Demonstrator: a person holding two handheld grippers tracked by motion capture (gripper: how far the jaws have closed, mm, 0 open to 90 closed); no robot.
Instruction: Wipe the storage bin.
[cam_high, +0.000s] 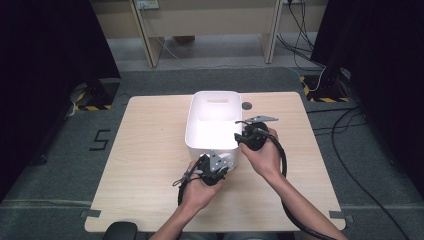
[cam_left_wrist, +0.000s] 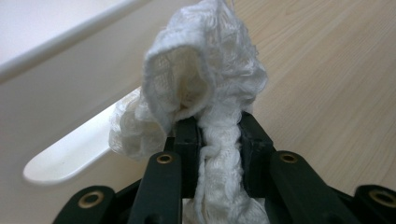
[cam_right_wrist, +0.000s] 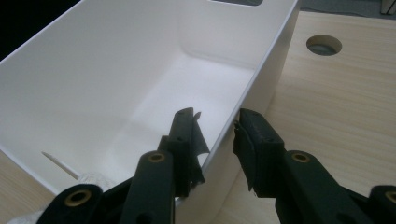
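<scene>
- Left hand (cam_high: 200, 187) comes in from 6 o'clock; left gripper (cam_high: 216, 167) sits at the near right corner of the white bin (cam_high: 214, 102), aimed toward 1 o'clock.
- Left jaws clamped on a white knitted cloth (cam_left_wrist: 205, 88); the bunch bulges out past the tips at 12 o'clock in the left gripper view, strand pinched between the pads.
- Cloth is just outside the bin's near wall, above the wooden table (cam_high: 150, 150).
- Right hand (cam_high: 265, 155) is at the bin's 4 o'clock; right gripper (cam_right_wrist: 217, 126) straddles the right wall, one jaw inside, one outside; whether the pads press it, can't tell.
- Bin interior looks bare; bit of white cloth visible past its near corner at 7 o'clock in the right gripper view.
</scene>
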